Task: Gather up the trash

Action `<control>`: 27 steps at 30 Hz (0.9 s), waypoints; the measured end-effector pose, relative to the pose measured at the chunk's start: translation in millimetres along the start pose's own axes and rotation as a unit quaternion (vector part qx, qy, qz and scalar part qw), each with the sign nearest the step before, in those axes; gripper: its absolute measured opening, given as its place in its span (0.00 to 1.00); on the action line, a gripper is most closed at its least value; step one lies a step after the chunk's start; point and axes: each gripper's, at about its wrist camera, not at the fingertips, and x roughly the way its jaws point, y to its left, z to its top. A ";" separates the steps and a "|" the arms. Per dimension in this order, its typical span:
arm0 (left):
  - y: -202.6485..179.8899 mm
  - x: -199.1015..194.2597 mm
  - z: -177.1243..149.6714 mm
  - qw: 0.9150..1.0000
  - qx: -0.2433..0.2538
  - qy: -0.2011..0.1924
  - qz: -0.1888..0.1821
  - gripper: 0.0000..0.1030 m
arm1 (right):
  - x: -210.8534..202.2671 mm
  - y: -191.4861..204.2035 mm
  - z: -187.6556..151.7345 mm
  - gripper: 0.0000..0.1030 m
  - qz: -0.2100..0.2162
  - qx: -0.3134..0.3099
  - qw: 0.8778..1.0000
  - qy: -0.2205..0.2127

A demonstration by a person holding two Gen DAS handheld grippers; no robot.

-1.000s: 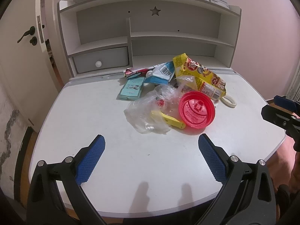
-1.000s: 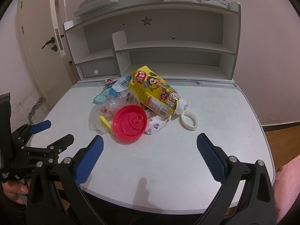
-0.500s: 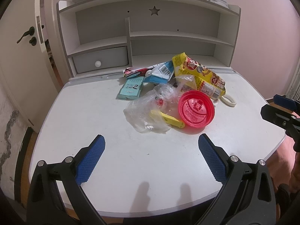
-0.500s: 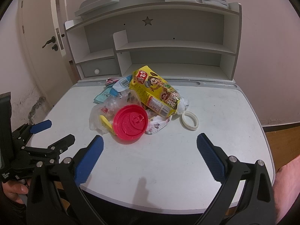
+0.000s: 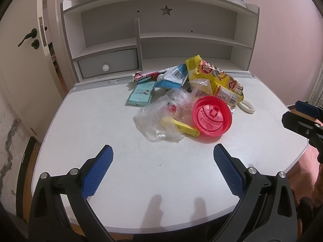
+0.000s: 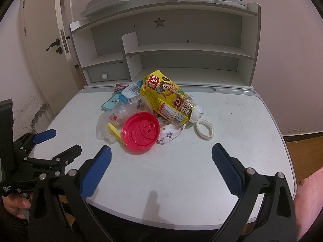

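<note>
The trash sits in one heap on the white desk (image 5: 105,125), and the red lid (image 6: 141,133) at its near edge serves as the landmark. Both grippers hang short of the pile over the desk's near edge, jaws spread wide and holding nothing: the left gripper (image 5: 163,170) and the right gripper (image 6: 161,168). The lid lies flat, ahead of both; from the right gripper it is ahead and slightly left of centre, from the left gripper ahead and to the right. By my judgement the right gripper is the nearer.

Touching the lid on its left is a crumpled clear plastic bag (image 5: 159,119) with a yellow stick-like piece (image 5: 181,128) poking out, its long axis running toward the lid. Behind the lid leans a yellow snack bag (image 6: 167,100), long axis slanting back-left to front-right. Right of the lid lies a tape ring (image 6: 205,129), apart from it; a patterned mask (image 6: 171,132) touches the lid's right edge. Further back-left are a teal box (image 5: 141,96) and a blue-white wrapper (image 5: 173,78). Nothing blocks the lid from the front, though its flatness makes pinching awkward
</note>
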 end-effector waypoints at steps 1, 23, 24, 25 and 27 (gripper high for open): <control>0.7 0.3 -0.4 1.000 0.000 0.000 0.000 0.94 | -0.4 -0.3 0.1 0.93 0.000 0.000 1.000 0.000; 68.7 94.7 84.8 0.996 0.052 0.064 0.025 0.94 | 43.5 -21.3 7.4 0.93 0.025 -0.001 0.999 0.043; 74.2 110.5 94.3 0.996 0.056 0.073 0.019 0.94 | 48.7 -22.7 8.3 0.93 0.027 -0.001 0.998 0.049; 76.8 121.1 99.6 0.995 0.058 0.080 0.010 0.94 | 53.3 -23.8 8.9 0.93 0.030 -0.002 0.998 0.054; 78.9 143.4 107.0 0.993 0.057 0.100 -0.010 0.94 | 63.3 -26.2 11.1 0.93 0.033 -0.003 0.997 0.064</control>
